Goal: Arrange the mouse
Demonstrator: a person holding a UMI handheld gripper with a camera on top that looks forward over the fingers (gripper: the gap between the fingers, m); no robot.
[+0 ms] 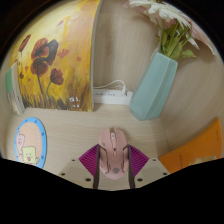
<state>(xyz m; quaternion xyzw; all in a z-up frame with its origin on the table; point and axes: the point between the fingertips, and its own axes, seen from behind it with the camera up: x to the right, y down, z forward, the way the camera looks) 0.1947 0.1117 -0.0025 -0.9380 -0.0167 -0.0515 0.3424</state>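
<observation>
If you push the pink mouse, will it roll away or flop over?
Probably neither. The pink mouse looks like a hard, low, rounded shell, so it should stay stiff and slide flat on the wooden table rather than roll. Its smooth curved sides might slip a little between the gripper jaws, which sit close at both sides.

hand-held gripper point(112, 163) | level, pointing forward | fingers clamped (pads point(90, 158) gripping)

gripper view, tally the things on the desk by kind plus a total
mouse, pink, held between the jaws: 1
vase, pale green, with flowers: 1
flower painting: 1
power strip, white: 1
round cartoon mat: 1
orange item, kind unclear: 1
total: 6
</observation>
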